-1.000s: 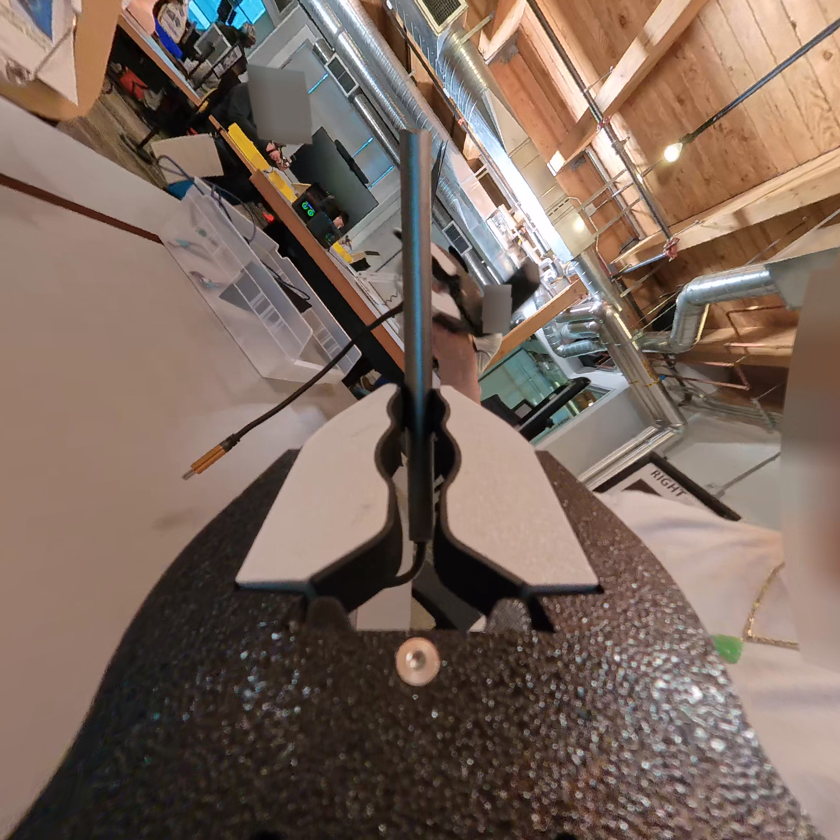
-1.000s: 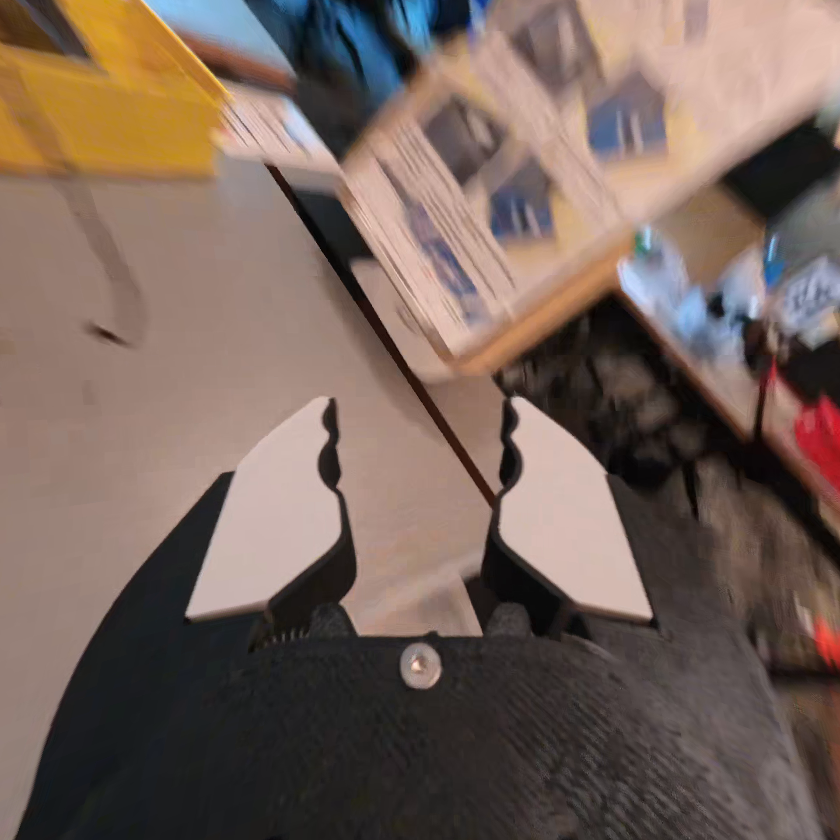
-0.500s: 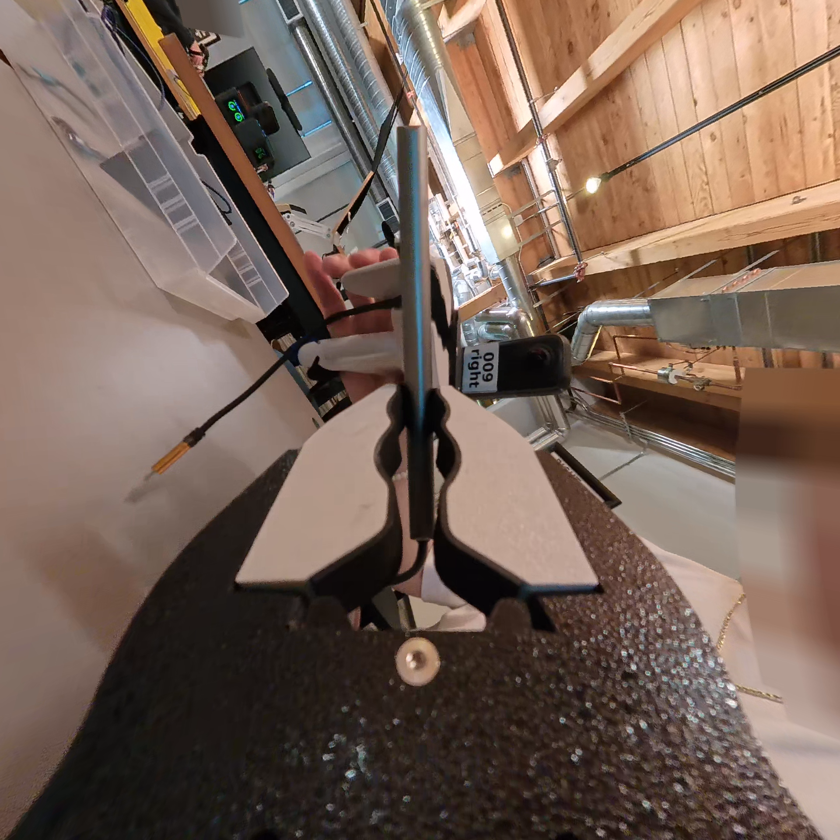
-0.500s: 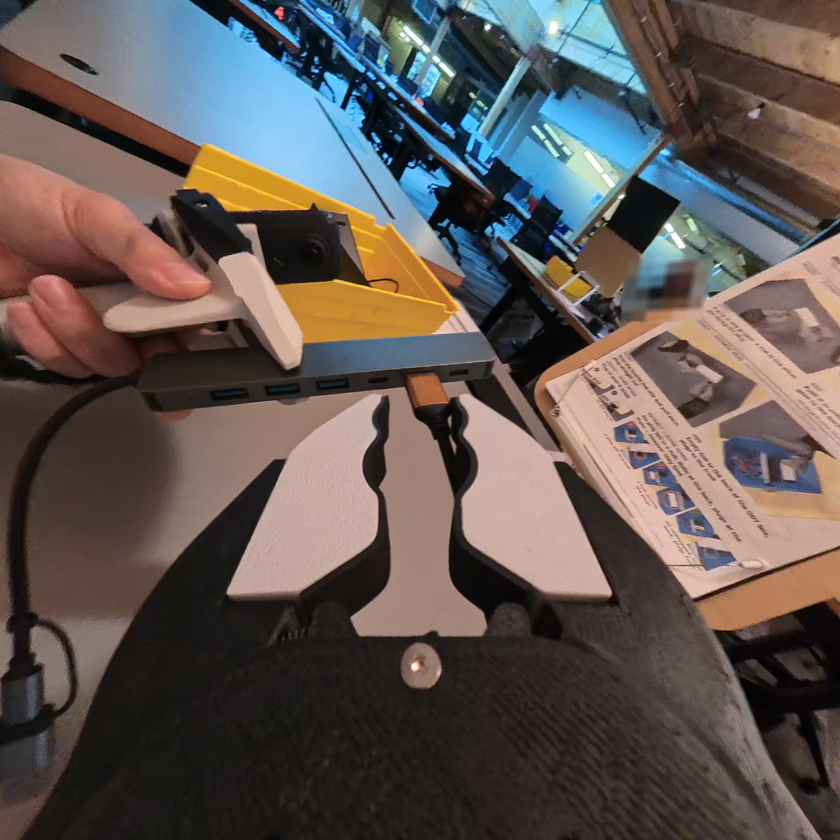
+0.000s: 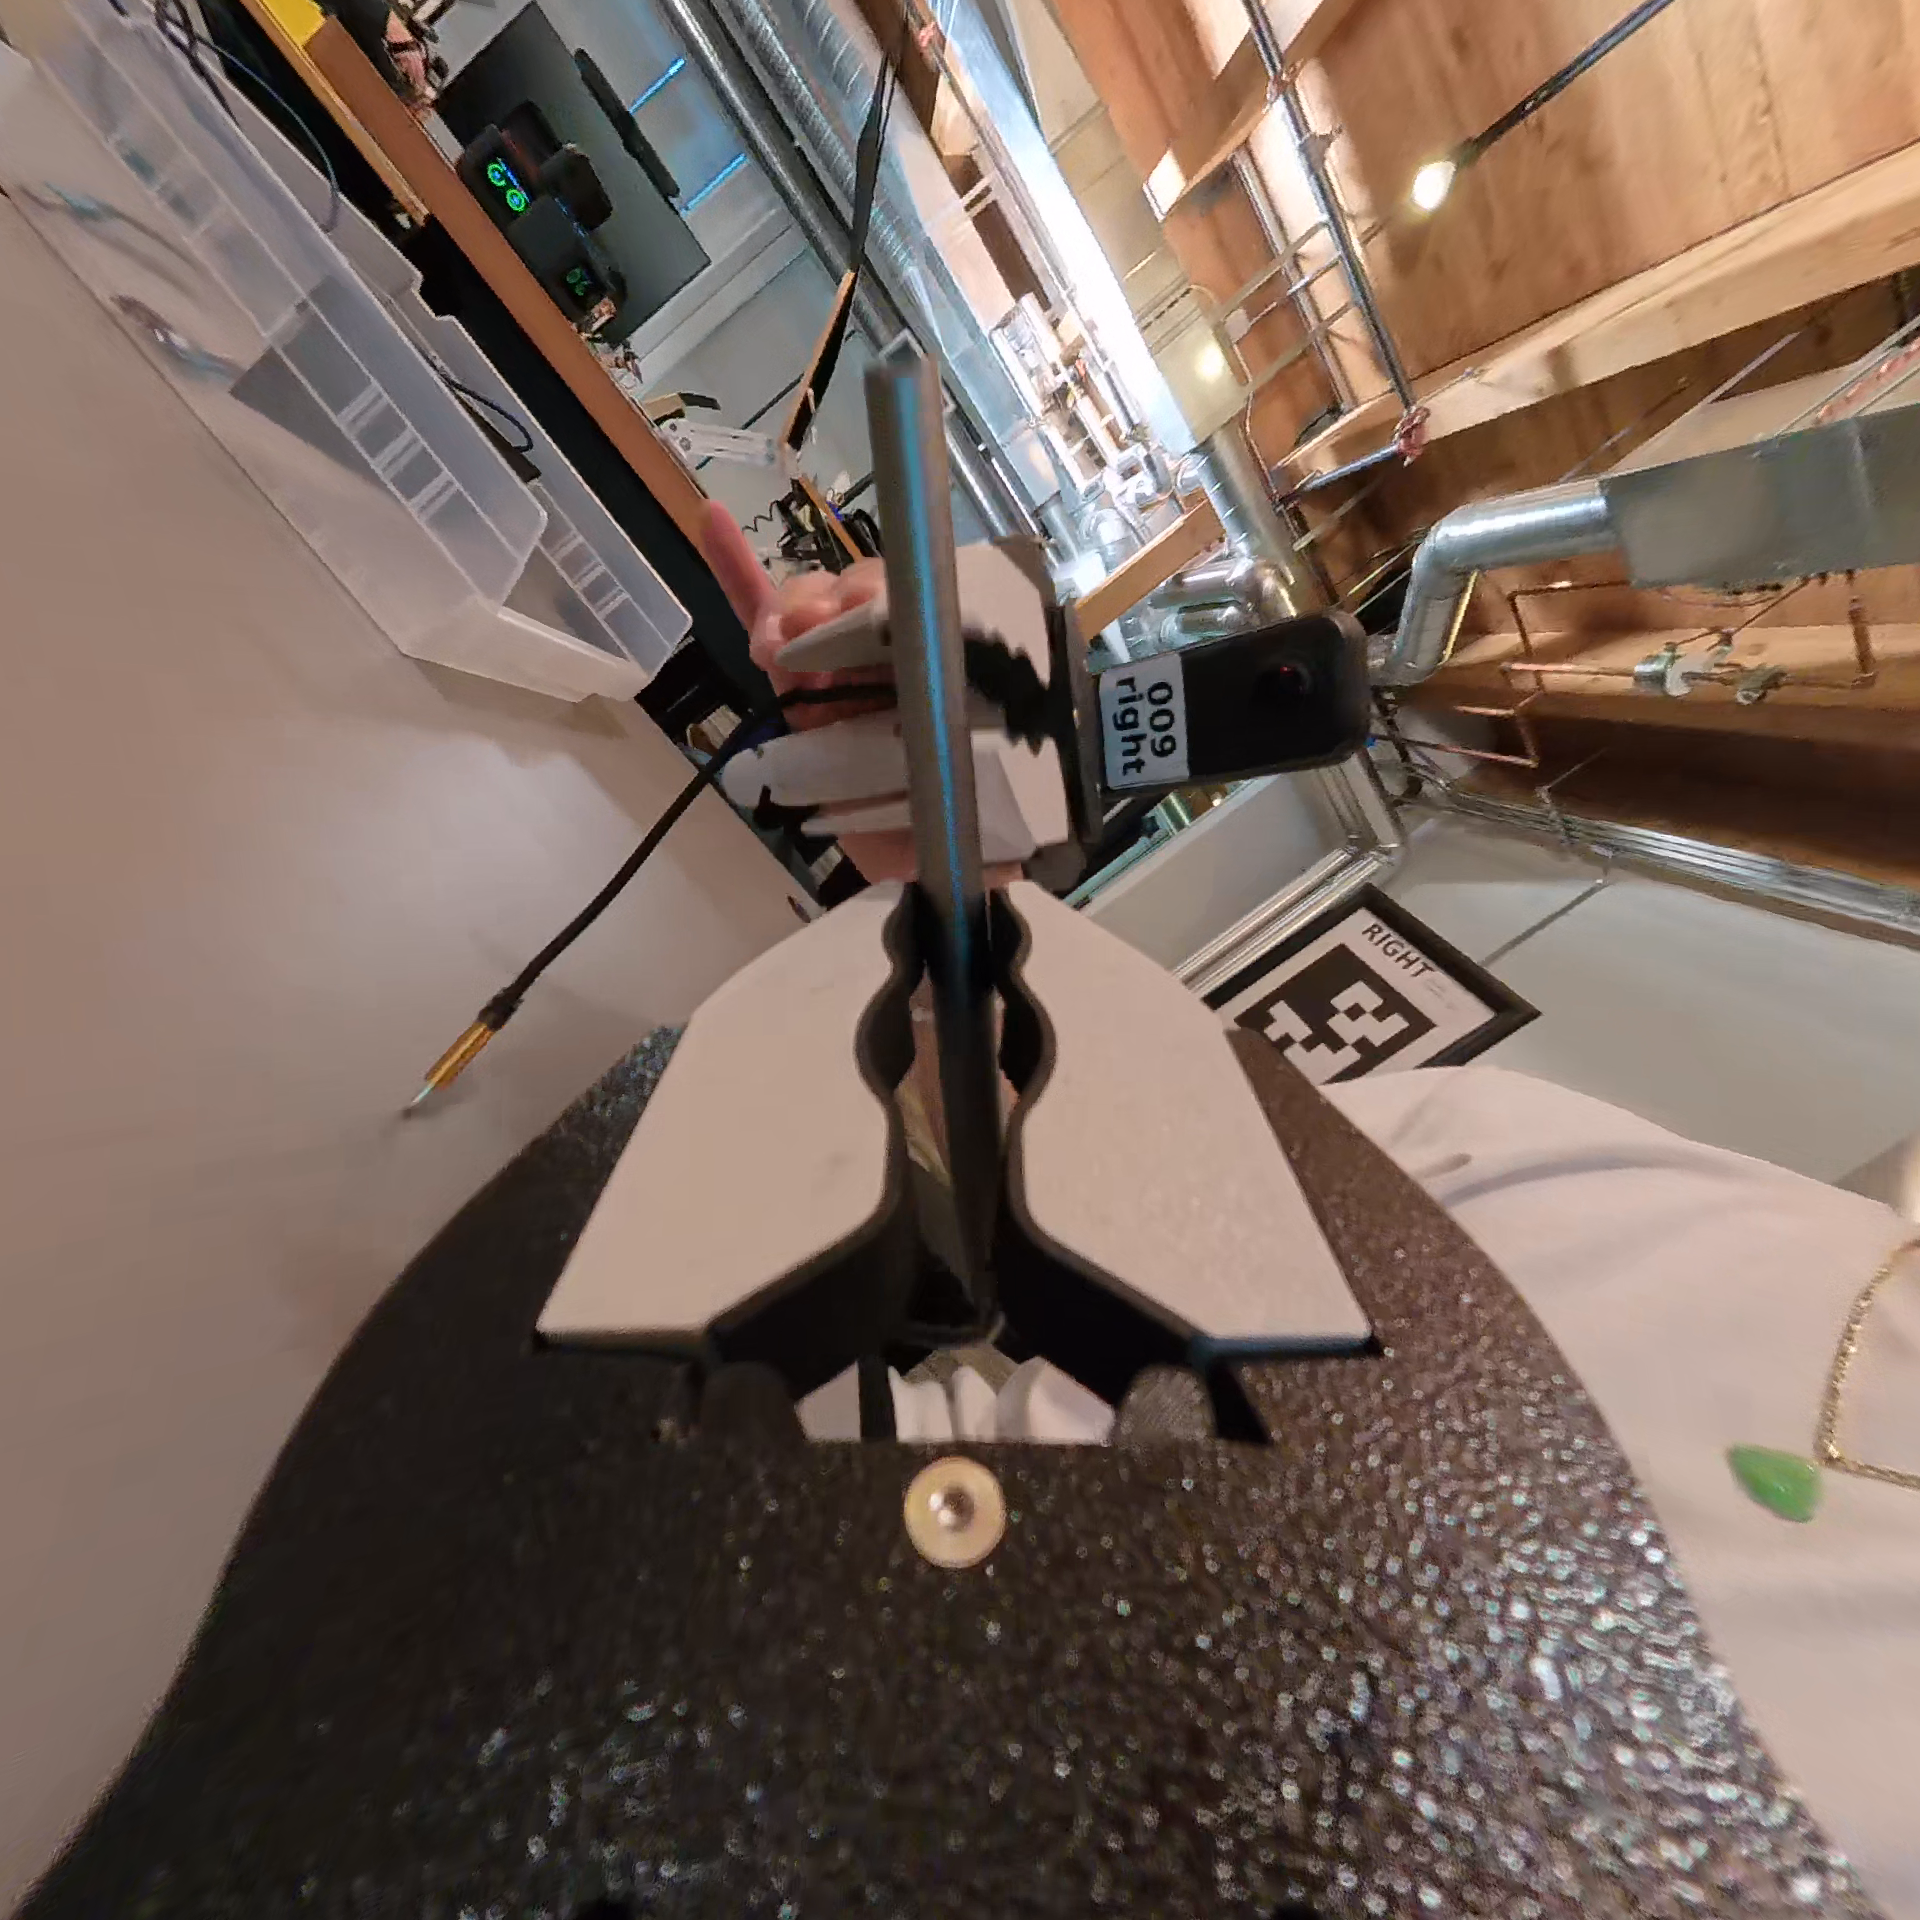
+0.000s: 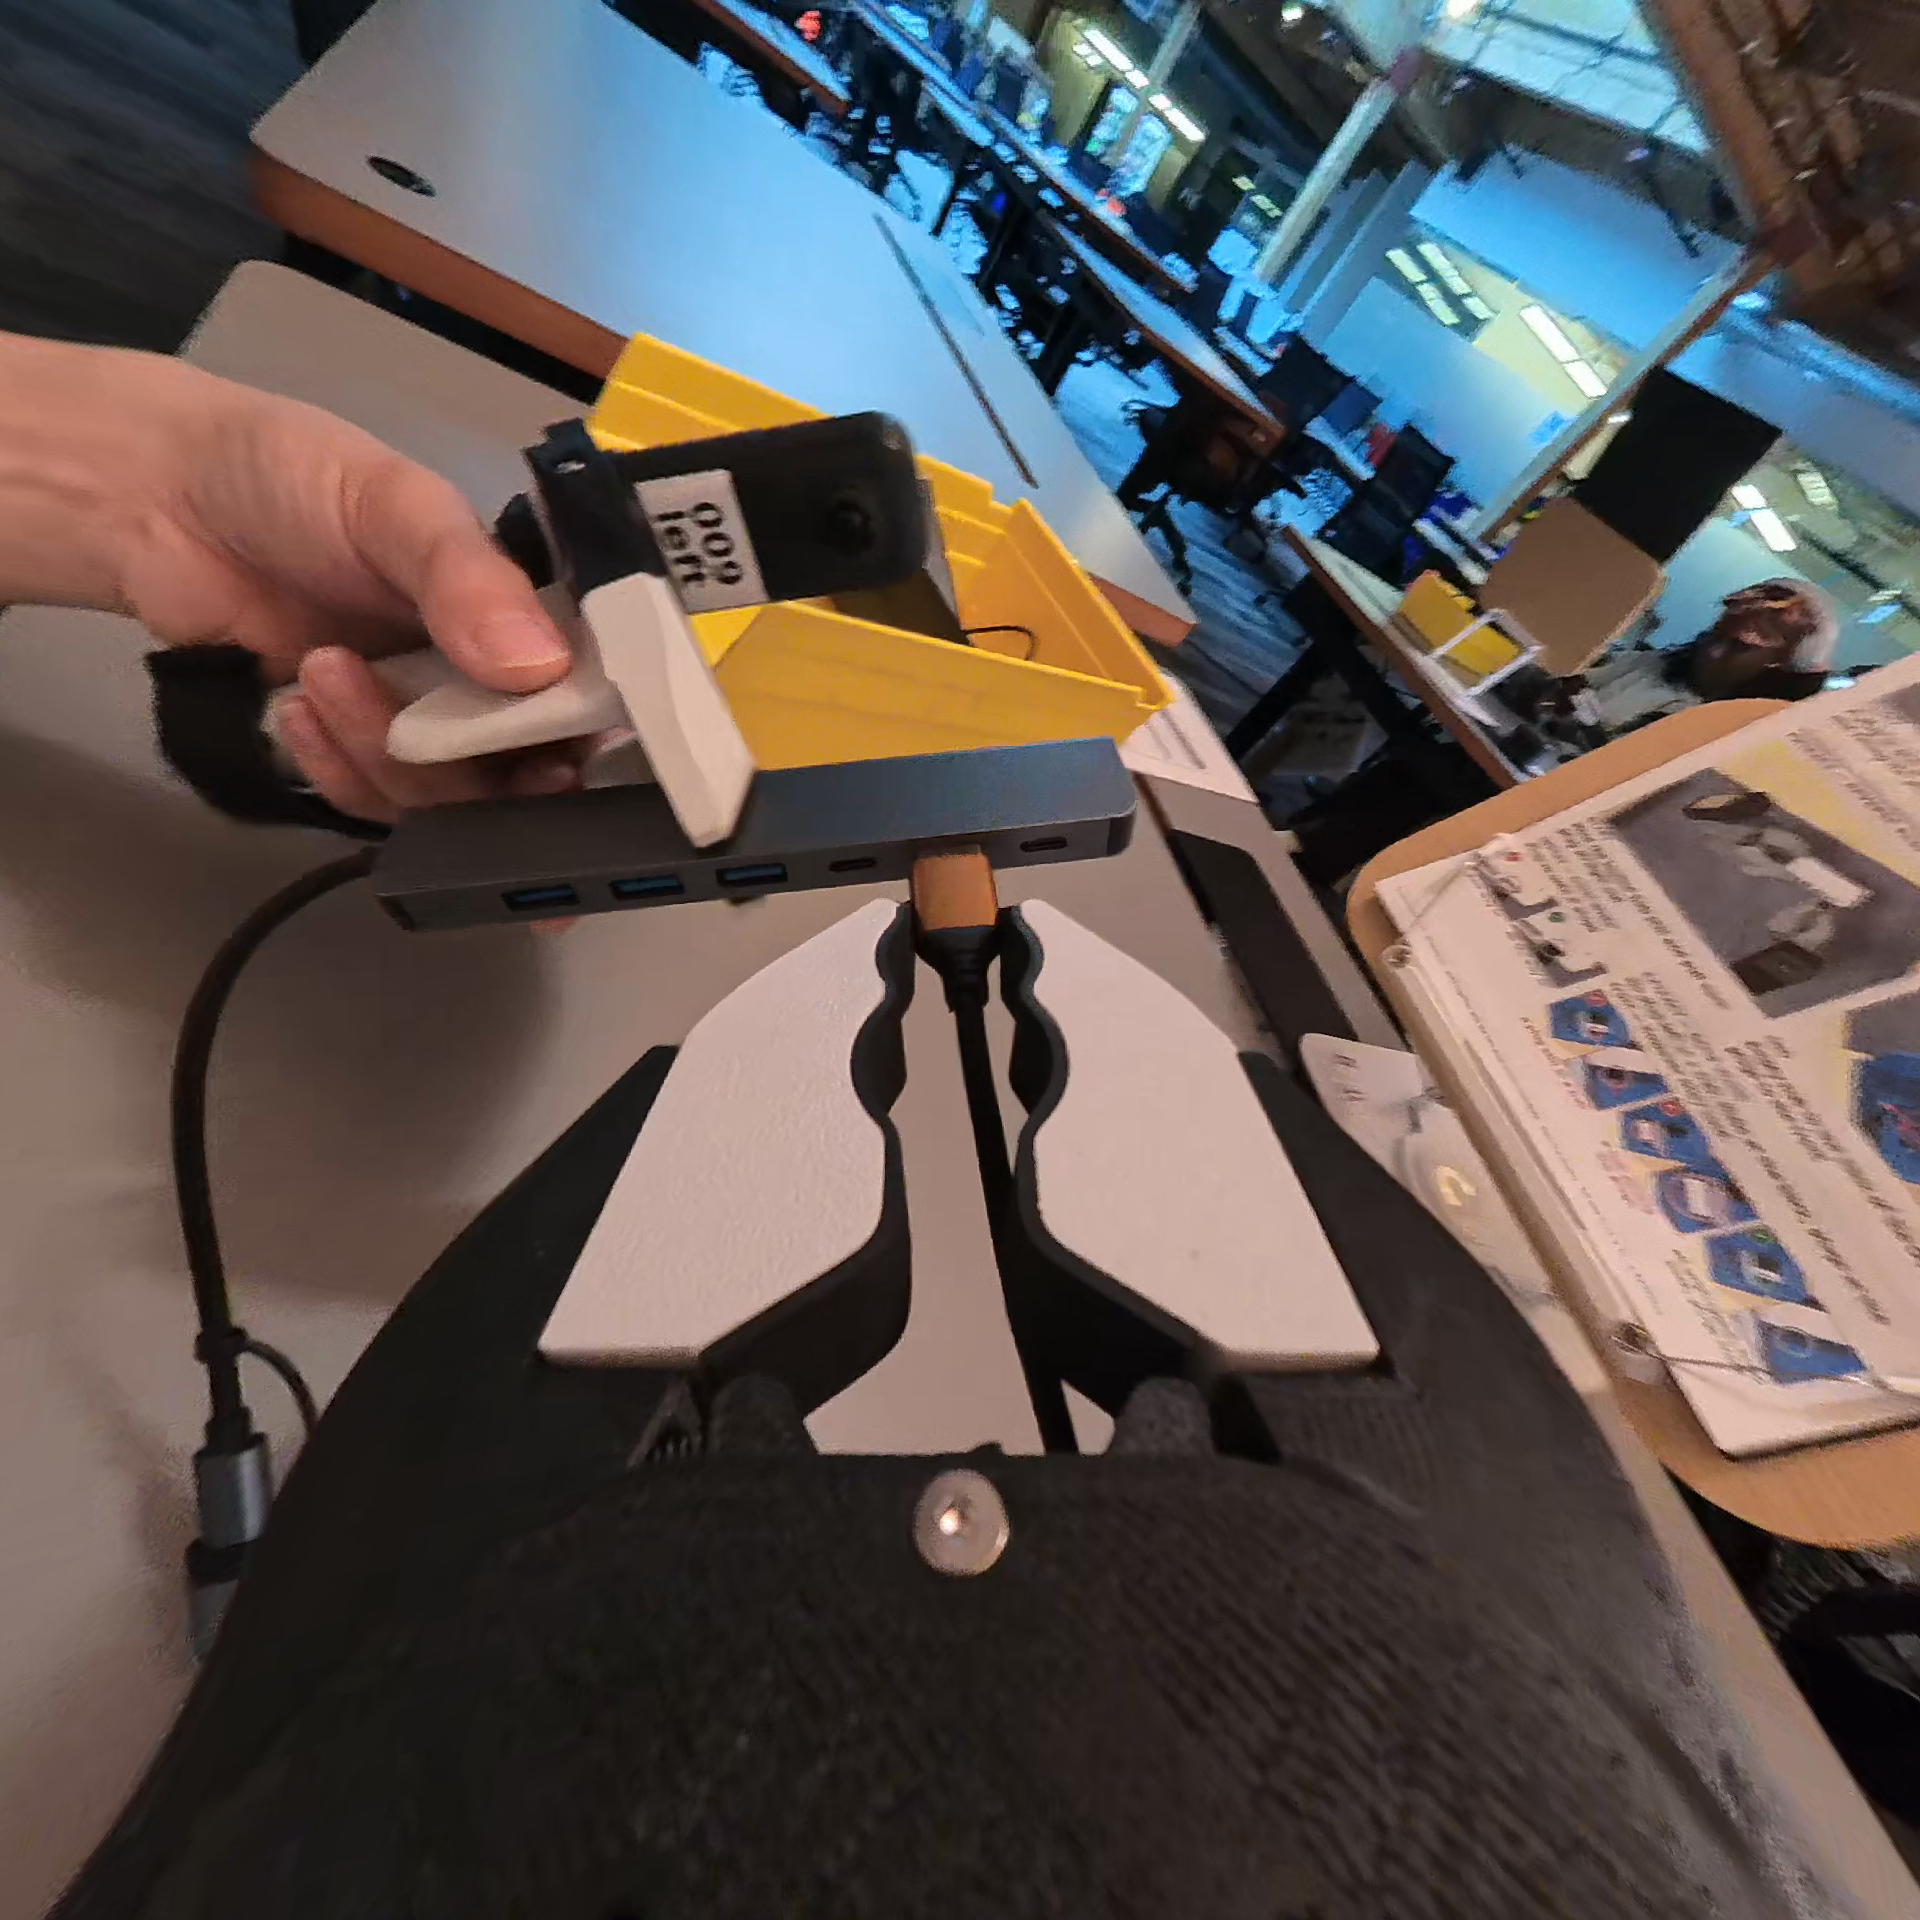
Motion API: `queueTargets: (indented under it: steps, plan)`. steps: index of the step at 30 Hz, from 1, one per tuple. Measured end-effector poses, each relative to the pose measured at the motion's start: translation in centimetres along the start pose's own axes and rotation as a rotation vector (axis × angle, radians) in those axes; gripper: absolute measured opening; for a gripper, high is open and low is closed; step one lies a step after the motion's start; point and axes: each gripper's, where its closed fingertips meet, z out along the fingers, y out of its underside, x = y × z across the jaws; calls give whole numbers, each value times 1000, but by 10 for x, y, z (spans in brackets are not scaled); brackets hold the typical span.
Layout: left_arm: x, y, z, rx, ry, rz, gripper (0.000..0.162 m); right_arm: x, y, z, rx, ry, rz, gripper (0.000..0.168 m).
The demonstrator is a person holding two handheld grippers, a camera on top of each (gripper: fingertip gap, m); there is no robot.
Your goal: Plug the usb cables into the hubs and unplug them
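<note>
The slim dark grey metal hub (image 5: 928, 727) is clamped edge-on between the pale, wavy-edged fingers of the left gripper (image 5: 951, 940), whose jaws are closed tight on it; the hub stands out straight ahead of the fingertips. In the right wrist view the same hub (image 6: 935, 800) is seen lengthwise, lifted clear of the table, with a row of ports along its near edge. The right gripper (image 6: 956, 925) is closed on the black strain relief of a cable whose orange metal plug (image 6: 951, 883) is seated in a port near the hub's far end; the black cable (image 6: 1003, 1195) is run back between the fingers. A thicker black braided lead (image 6: 197, 1122) is hung from the hub's other end down to a grey connector.

The matte off-white table (image 5: 208, 883) is laid bare around the grippers, with open surface on the near side. A loose orange-tipped cable end (image 5: 462, 1055) is rested on it. A clear plastic compartment box (image 5: 343, 416) is set at the far edge, a yellow plastic bin (image 6: 914, 665) behind the hub, and a printed sheet on a wooden board (image 6: 1662, 1039) to the right. Wooden ceiling planks and silver ducts (image 5: 1496, 540) are seen beyond.
</note>
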Motion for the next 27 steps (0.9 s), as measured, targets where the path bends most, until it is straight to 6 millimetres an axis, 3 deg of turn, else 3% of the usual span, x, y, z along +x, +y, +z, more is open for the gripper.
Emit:
queueTargets:
  steps: [5, 12, 17, 20, 21, 22, 24, 25, 27]
  plan:
    - [-8, 4, -1, -27, -14, -56, 9, -8, 6, 7, -34, -53, -14, 16]
    - [-21, -5, -1, 125, 52, -197, 10, -1, 21, 6, -118, -83, -54, 16]
    - [-23, -11, 4, 190, 36, -171, 9, 5, 23, 1, -143, -59, -32, 15]
    - [-32, -18, -5, 281, 28, -200, 10, 4, 30, 6, -193, 8, -60, 16]
    - [-35, -29, -17, 371, 54, -226, 10, -7, 36, 5, -226, -61, -100, 15]
    - [-36, -42, -33, 460, 97, -261, 11, -4, 40, 2, -248, -30, -90, 15]
    - [-40, -48, -48, 453, 50, -208, 10, 28, 49, -16, -265, 119, -57, 15]
    - [-41, -44, -47, 410, -28, -142, 10, 45, 54, -27, -256, 168, 4, 15]
    - [-21, -43, -38, 357, -28, -49, 10, 79, 51, -51, -186, 252, 47, 15]
